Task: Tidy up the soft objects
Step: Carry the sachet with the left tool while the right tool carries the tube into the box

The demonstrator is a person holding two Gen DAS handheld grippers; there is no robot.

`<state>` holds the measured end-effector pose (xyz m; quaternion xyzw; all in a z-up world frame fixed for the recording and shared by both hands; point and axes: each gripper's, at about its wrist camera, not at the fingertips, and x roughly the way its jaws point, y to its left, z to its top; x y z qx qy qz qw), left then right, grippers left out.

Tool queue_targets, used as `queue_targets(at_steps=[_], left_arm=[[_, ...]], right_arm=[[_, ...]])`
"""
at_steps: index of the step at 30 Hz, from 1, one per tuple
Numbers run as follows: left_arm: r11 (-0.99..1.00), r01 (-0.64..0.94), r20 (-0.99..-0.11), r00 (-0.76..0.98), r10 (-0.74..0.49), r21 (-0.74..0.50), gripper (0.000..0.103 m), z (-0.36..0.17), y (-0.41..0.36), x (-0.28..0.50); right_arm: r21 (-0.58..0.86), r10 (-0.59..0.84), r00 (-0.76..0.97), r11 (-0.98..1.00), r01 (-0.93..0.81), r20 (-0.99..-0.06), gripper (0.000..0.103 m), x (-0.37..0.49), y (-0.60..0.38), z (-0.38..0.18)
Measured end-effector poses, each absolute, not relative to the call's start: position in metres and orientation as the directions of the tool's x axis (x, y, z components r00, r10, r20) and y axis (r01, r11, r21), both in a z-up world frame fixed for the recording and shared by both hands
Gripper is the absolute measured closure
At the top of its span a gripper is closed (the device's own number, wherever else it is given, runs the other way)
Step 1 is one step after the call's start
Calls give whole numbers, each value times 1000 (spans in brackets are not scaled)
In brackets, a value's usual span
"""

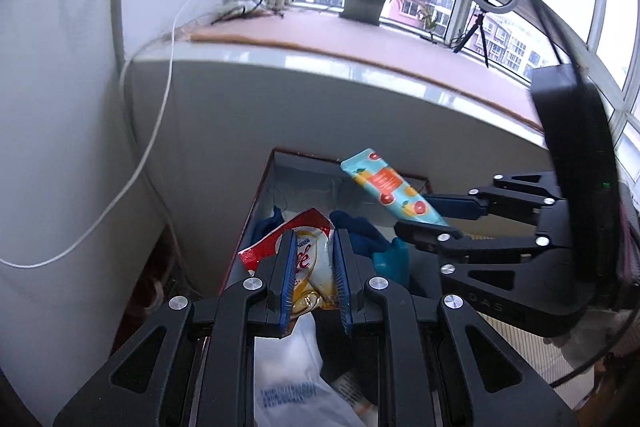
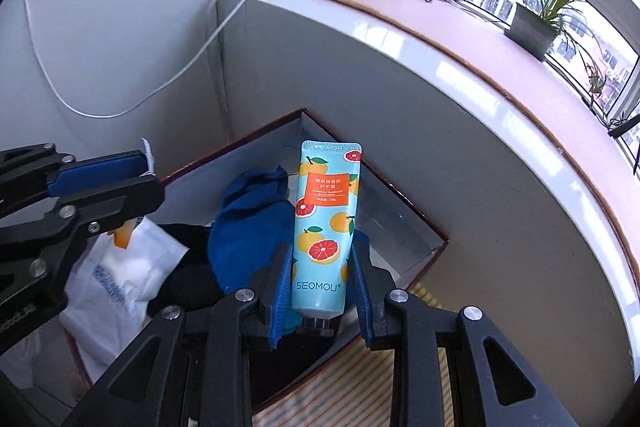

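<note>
Held tight in the right tool (image 2: 320, 291) is a tube (image 2: 326, 223), and a snack bag (image 1: 308, 267) is pinched in the left tool (image 1: 312, 267), both kept over the box (image 2: 416, 223), likely to be dropped in.

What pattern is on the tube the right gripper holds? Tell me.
Light blue tube with oranges and grapefruit slices; right wrist view.
</note>
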<state>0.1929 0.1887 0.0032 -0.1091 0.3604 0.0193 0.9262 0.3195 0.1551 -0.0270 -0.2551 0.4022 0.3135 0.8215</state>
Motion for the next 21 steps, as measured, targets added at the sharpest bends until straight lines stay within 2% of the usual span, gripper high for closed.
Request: queue_targets(at_steps=[4,5,6,8,9,10,21], left_arm=[[977,-105,-686,726,-51,-184,84,-4,189,204],[977,-105,-690,722,-53,-184,77,-5,189,205],[977,-107,-694,718,-51,-183,61,-5,191,208],[974,-126,-680,732,-36,-187,41,-3,192,204],[974,-126,-675,737,-37,-190,41,-2,192,203],[974,-123,-674,738,-40,-192,41,-1,192,202],[966,-155,-679,734,-27,-206,41,5,192,178]], right_arm=[[-162,304,476,680,-715,-825,77,325,157,-30],[-170,300,484,682,-712,-822,76,326,157,-30],[-177,298,491,683,-709,-819,73,326,157,-30],[-177,304,501,687,-705,-810,58,325,155,-28],[-175,312,505,688,-704,-805,50,324,154,-25],[-178,317,515,691,-701,-797,48,323,151,-23],[-139,354,513,702,-698,-782,46,298,126,-11]])
